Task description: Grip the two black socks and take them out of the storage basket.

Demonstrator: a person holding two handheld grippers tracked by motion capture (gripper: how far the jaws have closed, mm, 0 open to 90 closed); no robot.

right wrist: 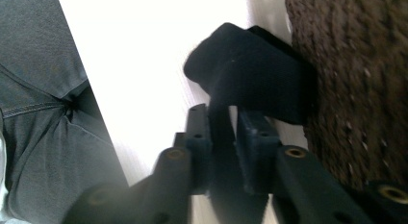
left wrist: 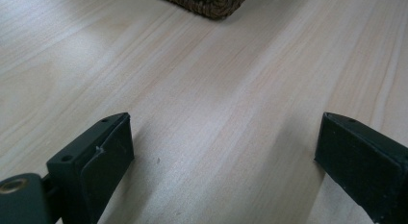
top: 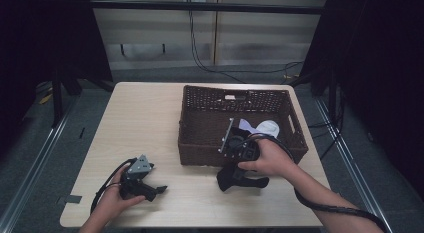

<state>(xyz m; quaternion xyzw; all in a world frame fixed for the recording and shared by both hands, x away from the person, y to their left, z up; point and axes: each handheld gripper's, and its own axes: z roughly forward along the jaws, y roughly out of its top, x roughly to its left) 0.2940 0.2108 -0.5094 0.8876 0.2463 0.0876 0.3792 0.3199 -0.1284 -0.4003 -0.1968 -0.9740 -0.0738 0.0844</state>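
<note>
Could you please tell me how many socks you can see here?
2: a black sock on the table by the basket's front wall, and a white sock inside it; more may be hidden.

Dim room, dark at both sides, worktop [top: 145, 128] lit evenly from above, soft shadows under tools, right gripper view glaring white, blurred, basket [right wrist: 356, 80] smeared.

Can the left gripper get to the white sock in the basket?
Probably not straight away. The left gripper rests open on the table, and the basket's near wall stands between it and the white sock. It would have to lift over that wall.
</note>
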